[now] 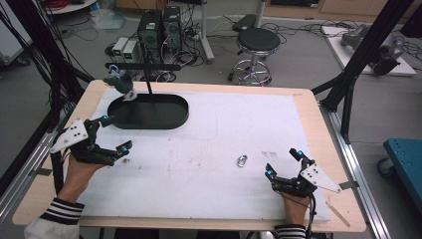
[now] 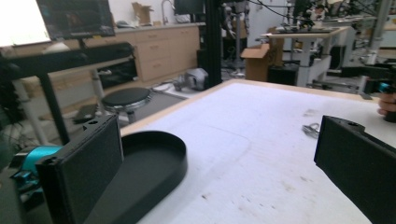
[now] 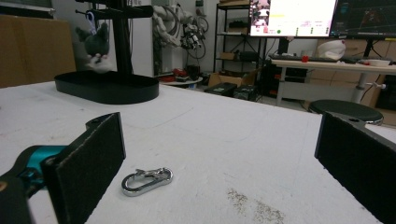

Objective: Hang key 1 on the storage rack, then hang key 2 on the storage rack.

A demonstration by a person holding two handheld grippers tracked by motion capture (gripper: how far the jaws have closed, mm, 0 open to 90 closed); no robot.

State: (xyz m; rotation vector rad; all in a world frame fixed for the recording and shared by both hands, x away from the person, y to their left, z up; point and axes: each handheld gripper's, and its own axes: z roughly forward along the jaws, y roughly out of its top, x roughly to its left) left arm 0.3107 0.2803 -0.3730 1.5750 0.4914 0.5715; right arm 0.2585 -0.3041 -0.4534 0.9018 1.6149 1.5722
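A small silver carabiner (image 1: 242, 161) lies flat on the white mat (image 1: 209, 134), just left of my right gripper (image 1: 283, 162). That gripper rests near the front right, open and holding nothing. In the right gripper view the carabiner (image 3: 146, 181) lies close to the left jaw, a little ahead of the gap. My left gripper (image 1: 116, 132) is open at the left, just in front of the black oval tray (image 1: 169, 117). A black T-shaped stand (image 1: 148, 74) rises from the tray. A grey plush charm (image 1: 120, 82) hangs from its crossbar. The tray (image 2: 159, 161) sits beside the left jaw.
The wooden table rim (image 1: 318, 124) borders the mat. Black frame posts (image 1: 358, 59) stand at the right and left. A round stool (image 1: 257, 42) and computer boxes (image 1: 159, 30) are on the floor beyond the far edge. A blue cart (image 1: 405, 154) is at the right.
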